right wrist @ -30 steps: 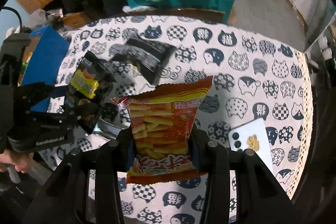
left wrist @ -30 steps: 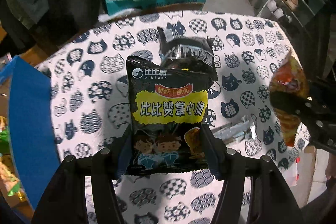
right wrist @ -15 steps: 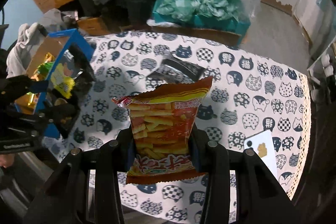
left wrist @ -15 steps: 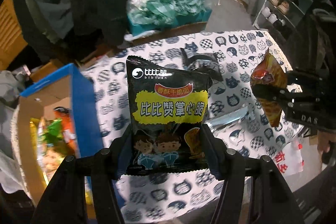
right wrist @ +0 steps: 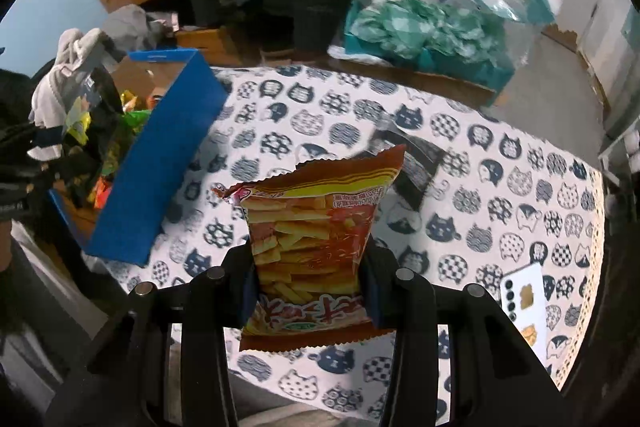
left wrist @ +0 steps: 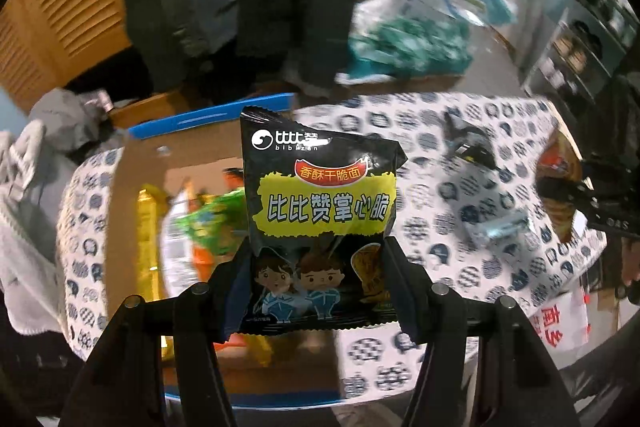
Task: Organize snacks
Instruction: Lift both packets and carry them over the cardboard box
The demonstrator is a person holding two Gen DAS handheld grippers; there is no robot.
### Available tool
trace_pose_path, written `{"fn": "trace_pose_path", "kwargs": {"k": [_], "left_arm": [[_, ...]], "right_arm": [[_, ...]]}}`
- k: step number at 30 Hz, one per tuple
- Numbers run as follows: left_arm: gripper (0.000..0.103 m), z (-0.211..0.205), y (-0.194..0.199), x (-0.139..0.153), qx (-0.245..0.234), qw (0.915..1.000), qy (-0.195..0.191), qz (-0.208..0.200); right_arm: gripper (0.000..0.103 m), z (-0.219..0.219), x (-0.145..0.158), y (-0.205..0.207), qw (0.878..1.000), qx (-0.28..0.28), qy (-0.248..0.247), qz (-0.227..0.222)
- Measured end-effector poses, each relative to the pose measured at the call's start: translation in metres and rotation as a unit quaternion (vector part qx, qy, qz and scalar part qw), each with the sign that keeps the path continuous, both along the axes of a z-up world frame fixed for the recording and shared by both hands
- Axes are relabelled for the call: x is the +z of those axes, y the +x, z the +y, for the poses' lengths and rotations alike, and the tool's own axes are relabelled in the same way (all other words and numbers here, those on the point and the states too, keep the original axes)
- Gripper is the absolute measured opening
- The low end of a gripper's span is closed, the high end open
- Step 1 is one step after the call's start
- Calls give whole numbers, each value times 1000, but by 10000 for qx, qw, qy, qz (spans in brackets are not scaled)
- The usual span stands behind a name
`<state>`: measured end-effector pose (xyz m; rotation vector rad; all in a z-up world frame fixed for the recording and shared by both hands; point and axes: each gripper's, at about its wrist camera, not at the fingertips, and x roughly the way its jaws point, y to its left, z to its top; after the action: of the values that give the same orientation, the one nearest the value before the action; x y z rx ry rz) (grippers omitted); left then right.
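My left gripper [left wrist: 318,259] is shut on a black noodle-snack packet [left wrist: 320,211] with yellow lettering and holds it upright above the blue-edged cardboard box [left wrist: 208,117], which holds several snack packets [left wrist: 208,223]. My right gripper [right wrist: 308,263] is shut on an orange-red chip packet [right wrist: 312,239] and holds it above the cat-print tablecloth [right wrist: 500,195], to the right of the blue box [right wrist: 160,163]. The left gripper with its black packet also shows at the left edge of the right wrist view [right wrist: 80,131], over the box.
A black snack packet [right wrist: 416,155] and a silver packet [left wrist: 500,227] lie on the table. A white phone [right wrist: 524,295] lies near the right edge. A teal box with a plastic bag [right wrist: 424,31] stands behind the table. Grey clothes [right wrist: 80,55] lie beyond the box.
My left gripper has swung left with the black packet, from over the tablecloth to over the open box. My right gripper has lifted and drawn back with the chip packet.
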<state>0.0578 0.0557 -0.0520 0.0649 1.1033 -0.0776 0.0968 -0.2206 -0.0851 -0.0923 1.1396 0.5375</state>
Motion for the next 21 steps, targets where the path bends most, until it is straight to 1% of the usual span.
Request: {"fn": "trace_pose_path", "kwargs": {"k": [6,10,14,18,21], "left_arm": [[62,50,2,1,404,9992,-8,-81],[62,83,1,-9,733,9973,-27,-41],[62,110,-3,-21,1002,9948,-174,89],[62,127,-8,-29,1112,9934,-235,147],[63,138,-11,-36,1194,9919,-372,218]], "right_arm": [[41,40,13,2,9996,247,84,-43],[41,72,20,2,9990,434,88,-93],[41,106,25,2,9979,634,68,-107],[41,139,29,1,9964,837,48,-133],[41,164,30,0,9951,978,63,-98]]}}
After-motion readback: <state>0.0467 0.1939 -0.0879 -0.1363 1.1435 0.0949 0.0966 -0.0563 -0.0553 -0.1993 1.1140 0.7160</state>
